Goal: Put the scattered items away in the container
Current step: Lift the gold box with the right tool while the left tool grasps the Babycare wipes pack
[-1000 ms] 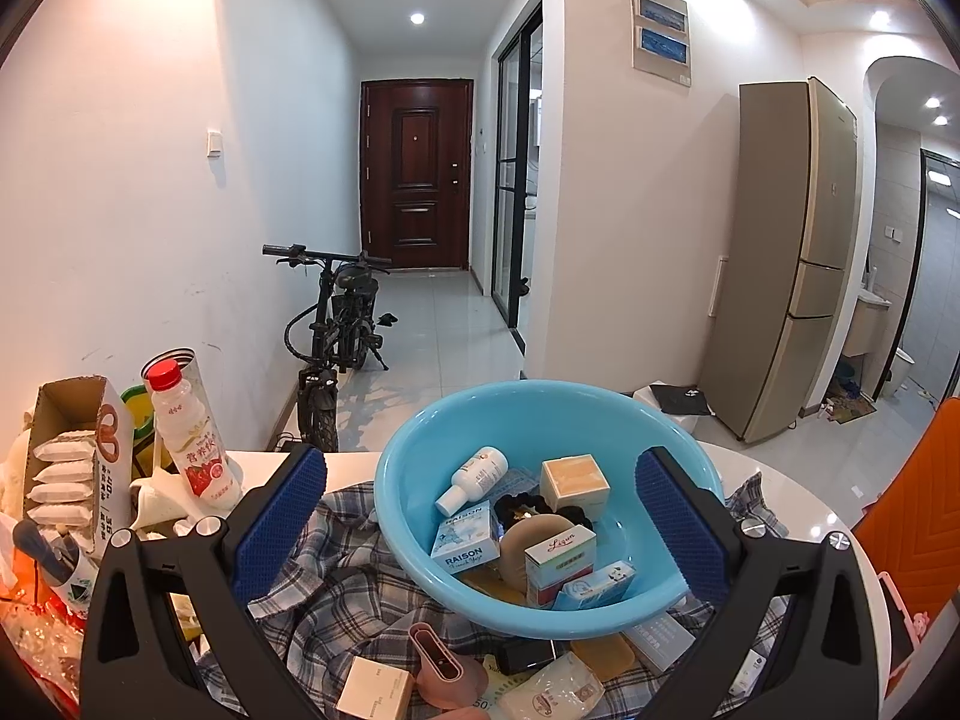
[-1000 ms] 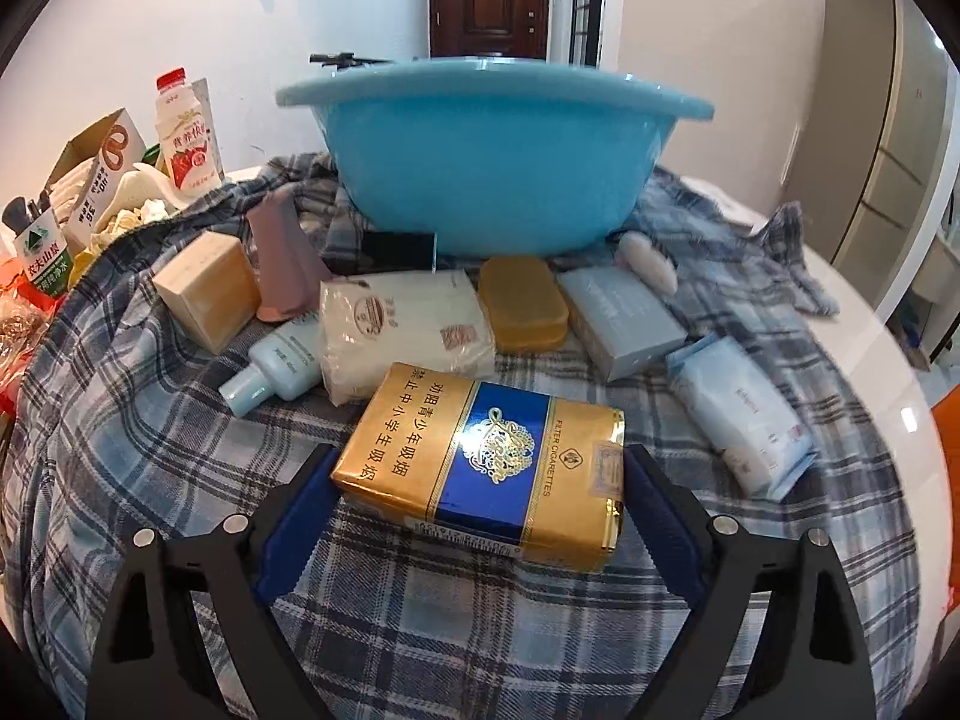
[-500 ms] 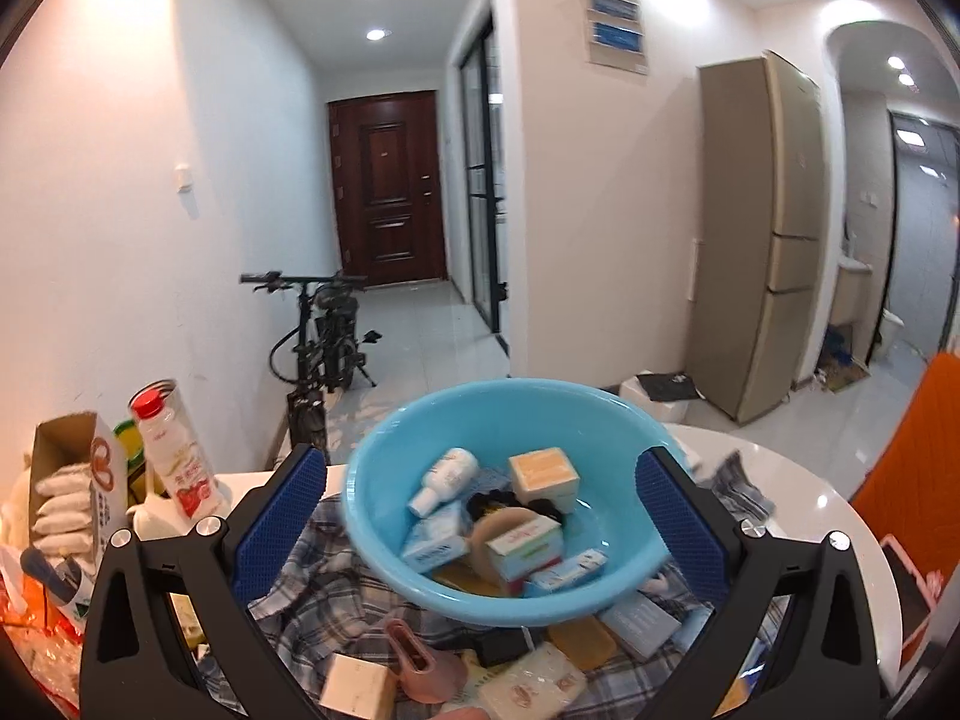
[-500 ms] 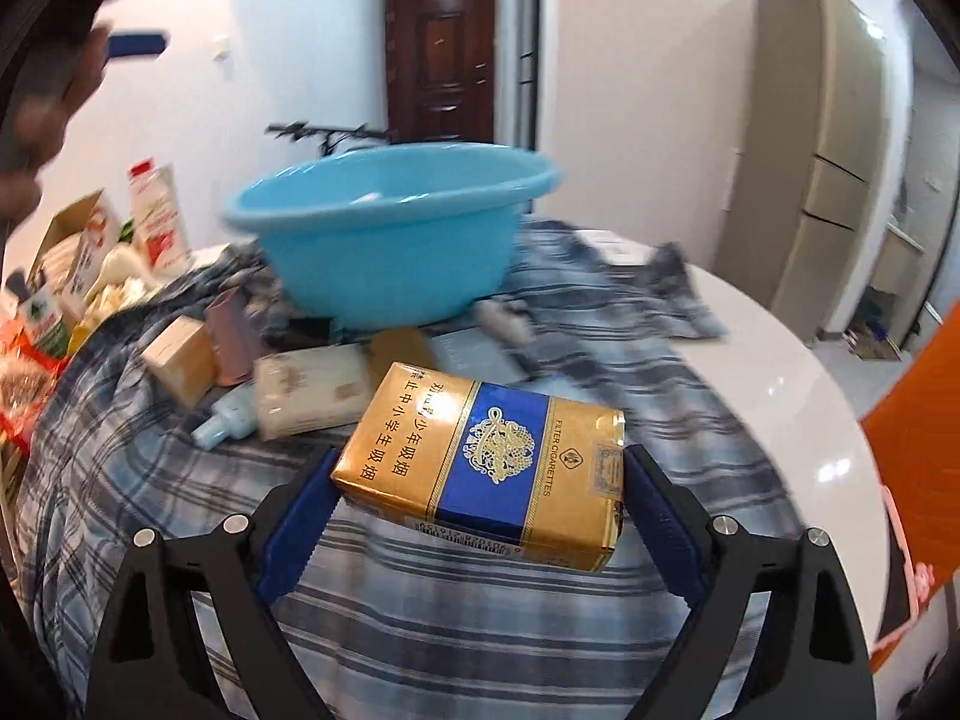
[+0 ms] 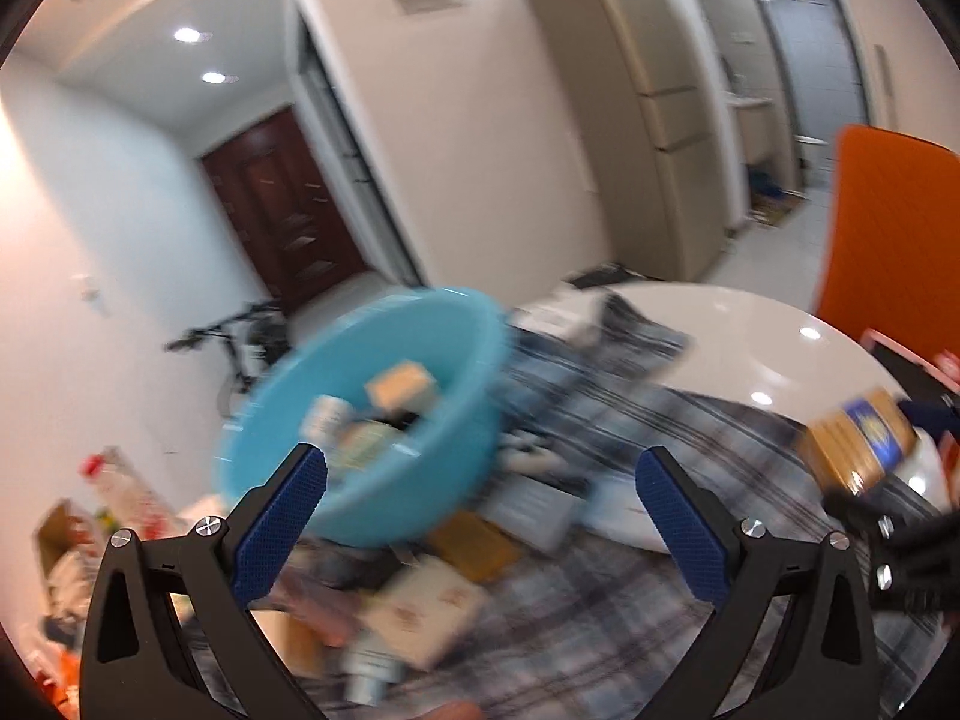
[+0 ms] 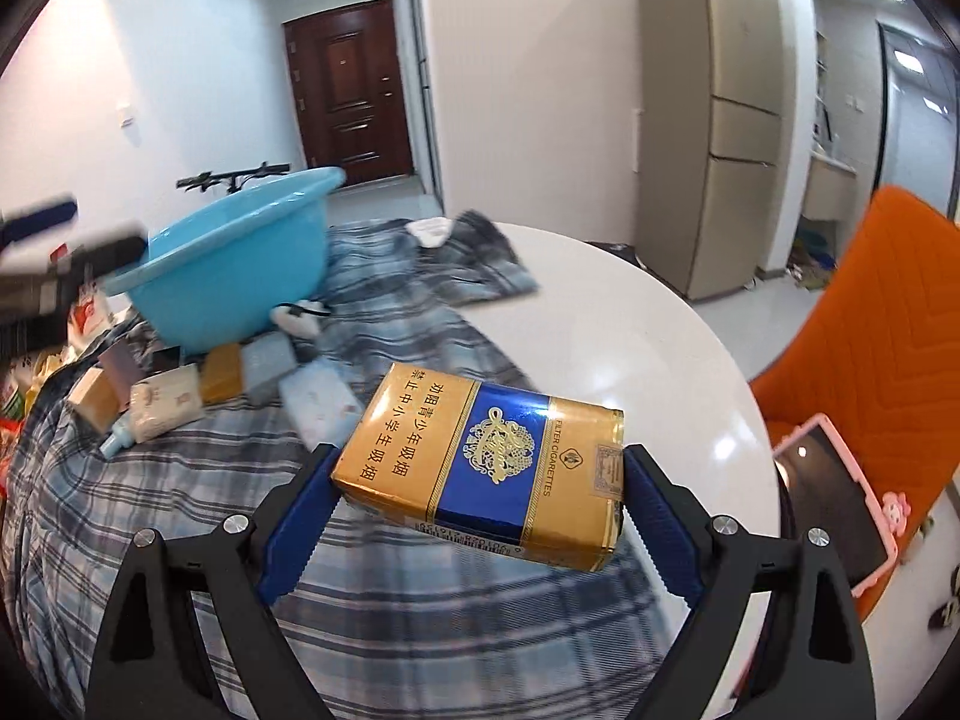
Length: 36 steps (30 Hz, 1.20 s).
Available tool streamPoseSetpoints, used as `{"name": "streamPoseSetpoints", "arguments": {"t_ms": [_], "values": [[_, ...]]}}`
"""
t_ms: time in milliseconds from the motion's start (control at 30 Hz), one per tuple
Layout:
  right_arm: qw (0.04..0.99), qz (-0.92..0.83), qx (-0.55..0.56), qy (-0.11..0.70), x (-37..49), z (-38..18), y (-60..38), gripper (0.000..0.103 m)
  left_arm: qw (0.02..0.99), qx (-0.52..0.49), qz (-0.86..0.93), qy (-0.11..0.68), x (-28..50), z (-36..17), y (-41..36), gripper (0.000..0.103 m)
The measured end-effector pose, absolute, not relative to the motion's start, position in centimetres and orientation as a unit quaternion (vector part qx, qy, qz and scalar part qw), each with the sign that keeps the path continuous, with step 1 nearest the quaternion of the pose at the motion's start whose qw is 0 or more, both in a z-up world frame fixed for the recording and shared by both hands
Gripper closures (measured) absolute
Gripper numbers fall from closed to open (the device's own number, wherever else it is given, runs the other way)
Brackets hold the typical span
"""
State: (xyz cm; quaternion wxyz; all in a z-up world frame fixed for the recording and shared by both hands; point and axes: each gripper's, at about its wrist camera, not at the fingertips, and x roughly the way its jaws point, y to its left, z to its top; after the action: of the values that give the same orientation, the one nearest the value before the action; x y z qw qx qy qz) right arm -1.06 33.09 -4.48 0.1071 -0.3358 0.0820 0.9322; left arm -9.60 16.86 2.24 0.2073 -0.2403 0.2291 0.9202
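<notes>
My right gripper (image 6: 477,489) is shut on a gold and blue cigarette carton (image 6: 480,462) and holds it above the plaid cloth (image 6: 180,510), to the right of the blue basin (image 6: 234,258). The carton also shows in the blurred left wrist view (image 5: 858,444). My left gripper (image 5: 480,516) is open and empty, up in the air near the basin (image 5: 372,420), which holds several small boxes and a bottle. Scattered boxes, a white packet (image 6: 168,405) and a small bottle (image 6: 117,438) lie on the cloth in front of the basin.
The cloth covers part of a round white table (image 6: 630,312). An orange chair (image 6: 870,330) and a pink-cased phone (image 6: 834,498) are at the right. Snack packs and a drink bottle crowd the left edge (image 5: 114,498). A fridge (image 6: 714,120) stands behind.
My right gripper has lifted the carton off the cloth and swung right, away from the basin. My left gripper has tilted and swung right; its view is blurred.
</notes>
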Motion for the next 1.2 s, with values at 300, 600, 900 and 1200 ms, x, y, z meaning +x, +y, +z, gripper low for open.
{"name": "streamPoseSetpoints", "arguments": {"t_ms": [300, 600, 900, 1200], "values": [[0.106, 0.93, -0.334, 0.106, 0.1, -5.5, 35.1, 0.01, 0.274, -0.308, 0.88, 0.235, -11.1, -3.7, 20.6, 0.0], [0.099, 0.931, -0.331, 0.116, 0.1, -5.8, 35.8, 0.01, 0.358, -0.372, 0.831, 0.206, -14.6, -6.6, 21.6, 0.0], [0.1, 0.931, -0.331, 0.12, -0.3, -6.0, 36.2, 0.01, 0.4, -0.385, 0.797, 0.237, -15.3, -8.5, 22.5, 0.001], [0.105, 0.927, -0.336, 0.126, -0.6, -6.4, 36.8, 0.01, 0.421, -0.373, 0.787, 0.255, -14.1, -8.4, 22.1, 0.026]]}}
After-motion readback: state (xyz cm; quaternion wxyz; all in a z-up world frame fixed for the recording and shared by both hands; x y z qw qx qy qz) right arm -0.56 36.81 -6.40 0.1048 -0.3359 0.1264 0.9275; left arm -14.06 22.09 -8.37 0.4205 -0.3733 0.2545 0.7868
